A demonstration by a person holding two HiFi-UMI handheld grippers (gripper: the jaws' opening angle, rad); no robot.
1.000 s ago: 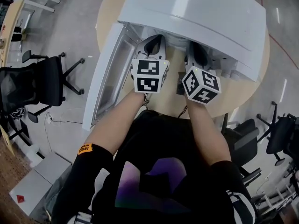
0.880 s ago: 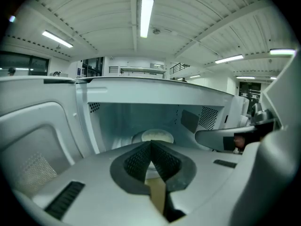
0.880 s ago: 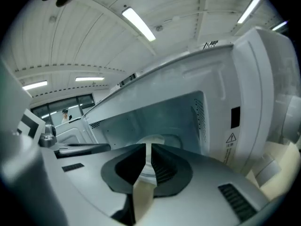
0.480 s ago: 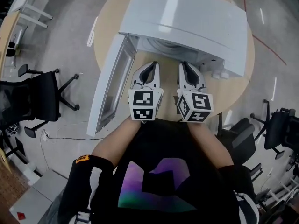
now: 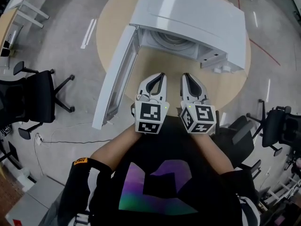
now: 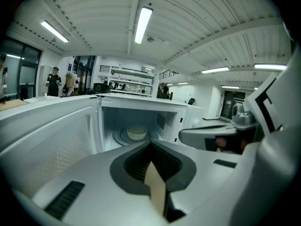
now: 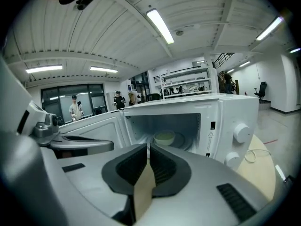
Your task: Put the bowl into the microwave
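Inside, the bowl (image 6: pixel 137 133) sat upright on the turntable (image 6: pixel 123 136) in the microwave (image 6: pixel 141 107), toward the cavity's far wall. It was small, round and pale cream, with a plain rim and nothing to be seen in it.

Both gripper views looked straight in through the open front and caught the bowl. The right gripper view also showed two knobs (image 7: pixel 240 132) on the panel right of the cavity and a cord (image 7: pixel 256 154) lying on the table (image 7: pixel 263 173). The left gripper view instead gave the dotted inner face of the door (image 6: pixel 47 145) at its left. The head view, looking down, showed only a round shape under the microwave's top, and the bowl could not be told from the turntable there. It did show the door swung out to the left and the round wooden table under it all.

The left gripper (image 5: pixel 160 75) and right gripper (image 5: pixel 187 76) were side by side on the near side of the microwave, well apart from the bowl. Each was clenched on nothing and pointed at the opening. Office chairs (image 5: pixel 37 91) stood on the floor at left and right.
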